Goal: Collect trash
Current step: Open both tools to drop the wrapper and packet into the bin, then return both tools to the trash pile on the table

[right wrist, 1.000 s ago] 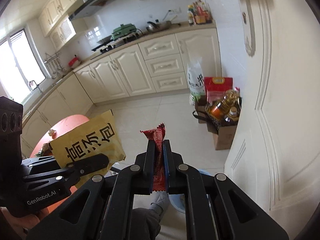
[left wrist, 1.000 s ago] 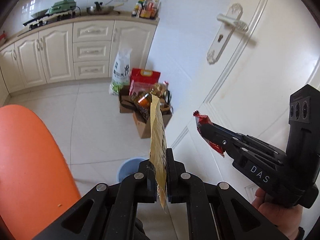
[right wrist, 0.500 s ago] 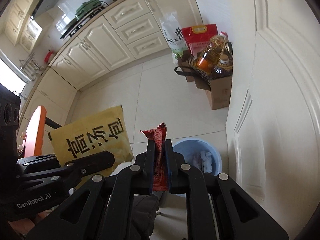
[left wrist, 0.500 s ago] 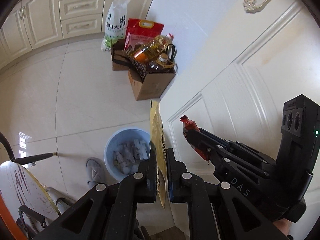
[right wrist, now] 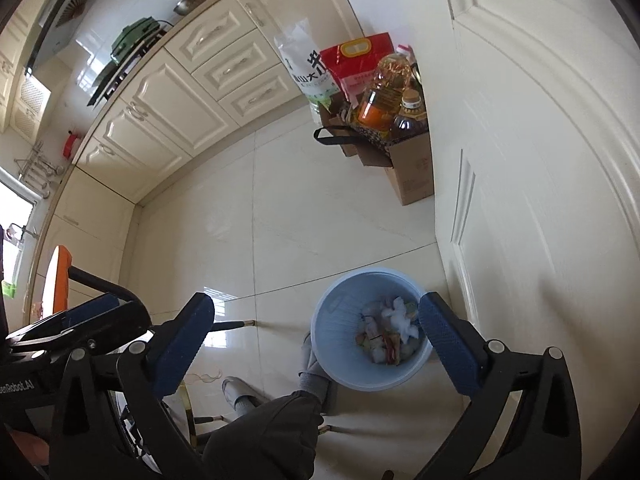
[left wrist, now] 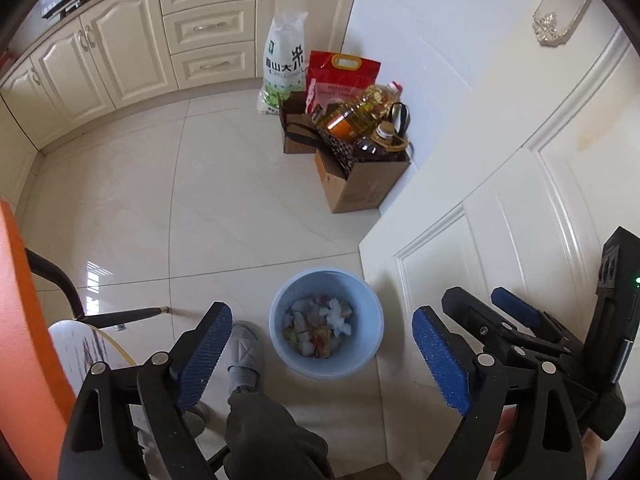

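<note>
A light blue bin (left wrist: pixel 370 350) stands on the tiled floor by the white door, with crumpled paper and wrappers (left wrist: pixel 316 328) inside. My left gripper (left wrist: pixel 322 316) hangs above it, its jaws opening wide with nothing between the blue pads (left wrist: pixel 206 344). My right gripper (right wrist: pixel 316 304) is also over the bin (right wrist: pixel 332 316); its jaws are opening and hold nothing. A reddish strip (right wrist: pixel 390 346) lies among the scraps. Each gripper shows in the other's view: the right one (left wrist: pixel 476 296) at the right, the left one (right wrist: pixel 116 312) at the left.
A person's grey slipper (left wrist: pixel 244 352) and dark trouser leg stand just left of the bin. Cardboard boxes (left wrist: pixel 360 184) with oil bottles and rice bags sit by the wall. The door (left wrist: pixel 520 200) bounds the right side, and an orange chair (left wrist: pixel 24 320) the left. Cream cabinets line the back.
Both grippers have gone from shut to wide open. The yellow packet has left the left jaws and the red wrapper the right. Both views have tipped down onto the bin.
</note>
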The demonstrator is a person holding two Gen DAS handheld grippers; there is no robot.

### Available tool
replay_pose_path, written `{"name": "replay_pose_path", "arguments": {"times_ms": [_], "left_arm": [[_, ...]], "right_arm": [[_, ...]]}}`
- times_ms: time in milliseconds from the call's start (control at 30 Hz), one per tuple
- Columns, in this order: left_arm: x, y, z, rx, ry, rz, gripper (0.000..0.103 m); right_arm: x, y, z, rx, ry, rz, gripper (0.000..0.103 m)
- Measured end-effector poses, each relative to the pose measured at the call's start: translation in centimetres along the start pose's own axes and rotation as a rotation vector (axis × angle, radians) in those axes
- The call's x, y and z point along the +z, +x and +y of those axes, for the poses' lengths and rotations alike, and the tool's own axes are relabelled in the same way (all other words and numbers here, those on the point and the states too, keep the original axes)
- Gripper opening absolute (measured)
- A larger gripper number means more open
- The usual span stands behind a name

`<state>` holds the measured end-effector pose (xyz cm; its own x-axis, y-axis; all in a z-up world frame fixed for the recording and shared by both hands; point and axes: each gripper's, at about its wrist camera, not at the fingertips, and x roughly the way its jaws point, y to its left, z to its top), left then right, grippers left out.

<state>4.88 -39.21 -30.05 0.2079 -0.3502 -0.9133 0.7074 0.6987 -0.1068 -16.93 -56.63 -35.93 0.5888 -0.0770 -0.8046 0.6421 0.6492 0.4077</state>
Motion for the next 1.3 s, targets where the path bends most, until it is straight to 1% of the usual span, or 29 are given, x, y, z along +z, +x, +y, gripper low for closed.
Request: {"name": "replay_pose_path", "arguments": {"times_ms": [67,133,367,433,567,733,833,967,1033,1133,1200,1300], "left_arm": [[-0.4,-1.1,-0.1,0.005,-0.001,-0.031,0.091],[-1.5,-3.3,0.4,0.017,-0.001,-0.063,0.095],[-6.3,-11.6,0.7,0.005,-0.02,-0.178,0.095],[-7.8,-13.9,1.2,0.005,-0.023,-0.212,0.096],[-11.0,-18.1,2.5,-0.02,-0.04,-0.277,0.097],[-15.9,-23.9,5.1,-0.021,-0.093,-0.363,0.097],[-18.9,-27.3,7.0,-0.038,-0.134,-0.41,0.098],[-22.6,-30.8,9.2,-0.026,-0.173,-0.484,0.099],[-24.5,-32.5,10.1,-0.014,-0.19,-0.525,0.101],[-27.7,-34.8,11.3,0.008,-0.22,-0.583,0.102],[-30.4,-37.0,12.2,0.024,-0.244,-0.624,0.102],[-34.3,-38.9,13.4,0.058,-0.277,-0.674,0.102]], "right_arm": [[0.1,-0.8,0.7,0.0,-0.002,-0.014,0.103],[0.1,-1.7,1.5,-0.004,-0.007,-0.033,0.103],[0.0,-6.2,5.4,0.014,-0.071,-0.105,0.103],[-0.1,-7.6,6.6,0.018,-0.088,-0.127,0.103],[-0.6,-10.6,9.5,0.048,-0.124,-0.174,0.103],[-2.0,-13.8,13.4,0.085,-0.182,-0.215,0.103],[-3.0,-15.5,16.0,0.109,-0.225,-0.236,0.103],[-4.5,-17.5,19.4,0.145,-0.282,-0.26,0.103],[-5.2,-18.5,21.2,0.166,-0.315,-0.273,0.103],[-6.3,-19.9,23.6,0.192,-0.357,-0.293,0.103],[-7.1,-20.9,25.1,0.214,-0.38,-0.307,0.103],[-8.4,-22.4,27.7,0.251,-0.433,-0.329,0.103]]}}
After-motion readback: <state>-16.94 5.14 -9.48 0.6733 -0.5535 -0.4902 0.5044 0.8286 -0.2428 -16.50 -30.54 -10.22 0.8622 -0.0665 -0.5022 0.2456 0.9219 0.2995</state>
